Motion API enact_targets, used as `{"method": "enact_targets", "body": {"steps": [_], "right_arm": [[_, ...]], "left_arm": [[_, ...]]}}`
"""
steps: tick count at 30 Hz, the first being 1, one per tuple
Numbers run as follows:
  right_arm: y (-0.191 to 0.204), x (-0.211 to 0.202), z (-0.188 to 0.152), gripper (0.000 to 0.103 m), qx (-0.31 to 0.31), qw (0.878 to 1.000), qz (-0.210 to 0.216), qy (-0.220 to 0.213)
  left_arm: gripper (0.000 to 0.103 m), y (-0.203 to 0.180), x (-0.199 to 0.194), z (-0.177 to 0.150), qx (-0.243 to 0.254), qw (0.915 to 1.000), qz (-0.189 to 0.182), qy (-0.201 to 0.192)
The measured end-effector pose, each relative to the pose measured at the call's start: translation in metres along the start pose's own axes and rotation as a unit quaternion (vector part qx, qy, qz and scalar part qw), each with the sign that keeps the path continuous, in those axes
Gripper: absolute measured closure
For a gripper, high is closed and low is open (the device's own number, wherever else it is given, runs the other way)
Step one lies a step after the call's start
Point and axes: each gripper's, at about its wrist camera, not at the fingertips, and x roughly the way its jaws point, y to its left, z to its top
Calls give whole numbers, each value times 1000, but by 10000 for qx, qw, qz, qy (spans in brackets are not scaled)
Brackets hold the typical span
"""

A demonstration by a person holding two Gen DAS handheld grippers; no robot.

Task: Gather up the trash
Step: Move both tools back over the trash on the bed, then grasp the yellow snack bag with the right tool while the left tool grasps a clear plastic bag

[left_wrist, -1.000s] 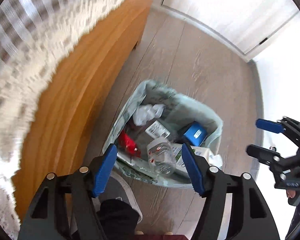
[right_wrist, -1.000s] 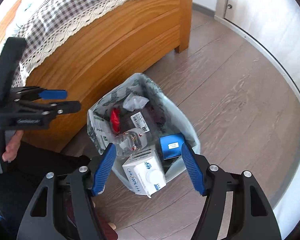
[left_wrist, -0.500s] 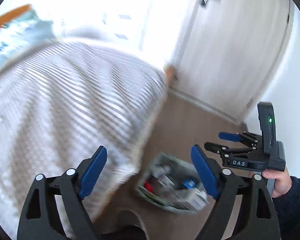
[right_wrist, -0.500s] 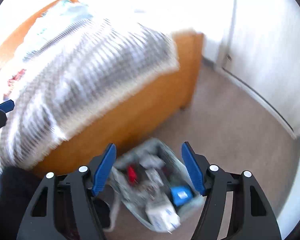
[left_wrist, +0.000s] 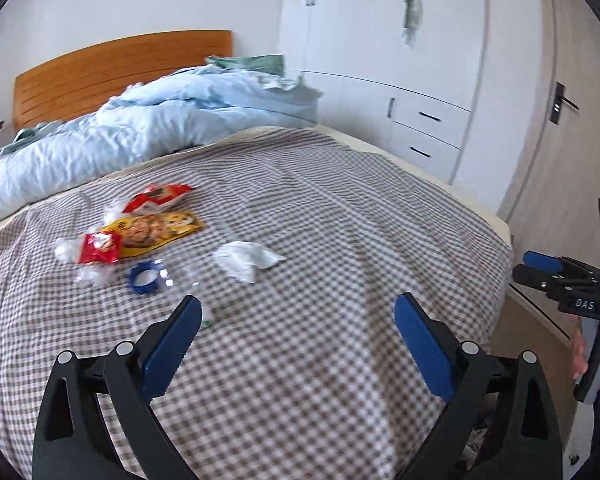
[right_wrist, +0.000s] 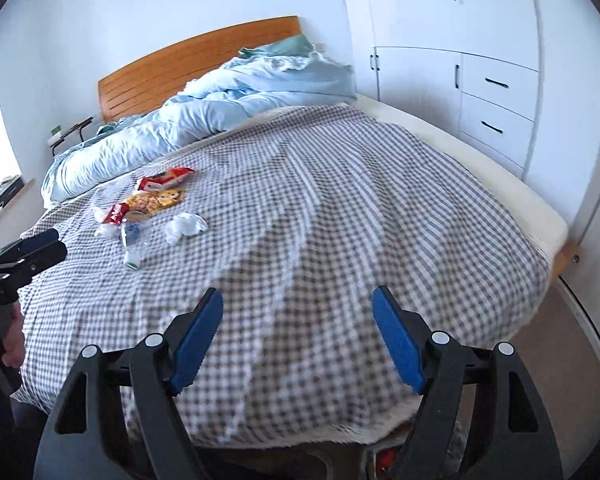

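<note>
Both grippers hang above the foot of a bed covered by a grey-and-white checked cotton bedspread (left_wrist: 340,216), each pointing down toward it with nothing between its blue-padded fingers. The left gripper (left_wrist: 298,336) has just been spreading and stands released, very wide; the right gripper (right_wrist: 298,328) has also been widening and is likewise released and empty. The trash lies in a loose cluster on the bedspread, toward the left side of the bed in both views and well apart from either gripper: a red crinkled snack wrapper (left_wrist: 158,196), a yellow flat foil food pouch (left_wrist: 156,230) just below it, a second small red wrapper (left_wrist: 98,248) touching bits of white crumpled paper, a blue round plastic lid (left_wrist: 144,276) on a clear plastic piece, and a white crumpled tissue (left_wrist: 246,260) a little to the right. A rumpled light-blue duvet (left_wrist: 140,128) is heaped before the orange wooden slatted headboard (left_wrist: 120,68). White wardrobe doors and drawers (left_wrist: 424,128) stand to the right.
</note>
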Motion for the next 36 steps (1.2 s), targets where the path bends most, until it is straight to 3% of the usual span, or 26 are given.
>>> {"method": "enact_targets", "body": {"steps": [4,7,11,13,14,16,18,21,25,26,27,28,31,34,36], "right_arm": [[53,29,29,29,-367,9987,357,31],[89,49,43,29,-634,9964,562,55],[127,77,55,29,-923,9924,806,117],[142,91,57,29,-1004,9906,921,147],[148,95,56,29,-1023,9898,980,159],[158,103,55,29,-1079,9875,1136,191],[163,108,51,29,-1183,9855,1199,216],[161,119,46,29,-1262,9845,1172,343],[148,131,43,29,-1226,9858,1033,495],[144,133,43,29,-1190,9863,1022,515],[140,134,43,29,-1161,9868,1002,528],[136,136,43,29,-1140,9873,966,531],[128,140,44,29,-1071,9883,945,528],[131,149,47,29,-977,9887,993,555],[138,156,53,29,-934,9876,1139,549]], "left_arm": [[9,82,2,-3,-515,9969,596,7],[9,132,11,-10,-768,9921,954,286],[9,191,21,-18,-1150,9865,1072,457],[12,218,35,-17,-1396,9837,918,670],[17,230,46,-16,-1531,9820,762,798],[37,252,70,-10,-1820,9747,738,1064],[41,264,93,-2,-1922,9722,748,1112],[39,275,131,14,-2029,9681,807,1232],[37,295,182,14,-2436,9456,1202,1788],[39,298,188,12,-2482,9437,1252,1791],[60,299,187,10,-2504,9448,1312,1654],[66,296,181,10,-2528,9475,1239,1515],[69,279,144,7,-2397,9590,1062,1081],[69,264,101,-3,-2418,9615,1061,765],[69,259,80,-11,-2554,9587,1036,696]]}}
